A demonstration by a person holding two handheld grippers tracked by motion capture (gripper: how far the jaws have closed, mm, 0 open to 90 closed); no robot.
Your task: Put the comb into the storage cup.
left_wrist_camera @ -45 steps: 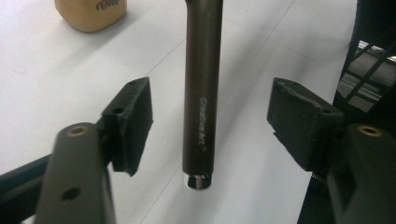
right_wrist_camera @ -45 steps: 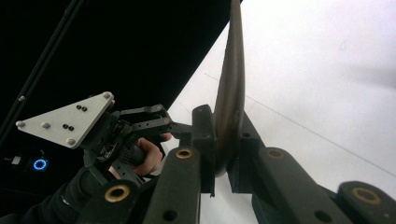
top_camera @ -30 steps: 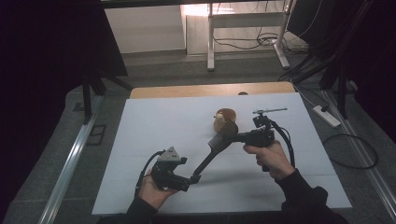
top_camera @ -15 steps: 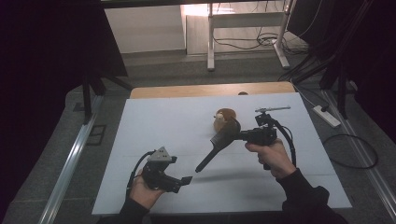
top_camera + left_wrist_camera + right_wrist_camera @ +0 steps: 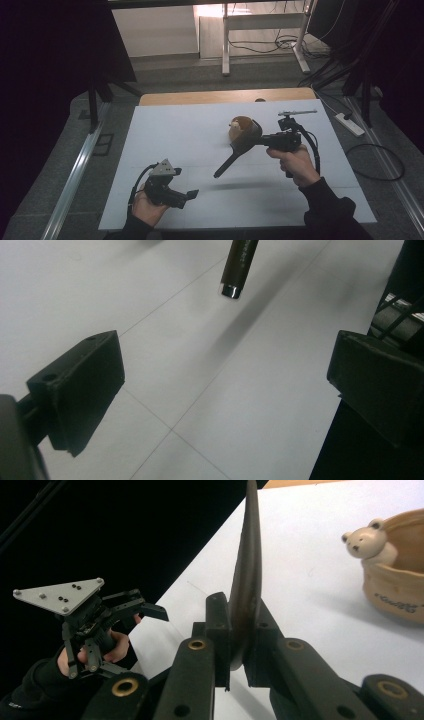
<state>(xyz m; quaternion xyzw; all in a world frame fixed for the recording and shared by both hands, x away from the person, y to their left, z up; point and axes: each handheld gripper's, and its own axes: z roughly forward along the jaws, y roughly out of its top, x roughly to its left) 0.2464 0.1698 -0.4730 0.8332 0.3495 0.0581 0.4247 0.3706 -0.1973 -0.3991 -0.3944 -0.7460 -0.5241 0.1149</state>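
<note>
A dark brown spoon [image 5: 239, 148] hangs above the white table [image 5: 175, 130], its handle slanting down to the left. My right gripper [image 5: 257, 140] is shut on the spoon's bowl; in the right gripper view the jaws [image 5: 238, 630] pinch the thin bowl [image 5: 248, 565] edge-on. My left gripper [image 5: 190, 194] is low at the front left, apart from the handle. Its jaws have just been opening and now stand wide [image 5: 225, 385] with nothing between them. The handle's tip [image 5: 235, 270] hangs ahead of them. A brown ceramic bowl [image 5: 239, 125] with a small bear figure [image 5: 362, 541] sits just behind the spoon.
The table's wooden back edge [image 5: 220, 96] shows beyond the white sheet. Dark screens stand left and right, and cables and a power strip [image 5: 352, 125] lie on the floor to the right. My left gripper [image 5: 150, 610] with its grey plate is seen from the right gripper view.
The left gripper has let go of the spoon's handle end and drawn back to the left and the front. Its jaws stand wider. The right gripper still holds the spoon.
</note>
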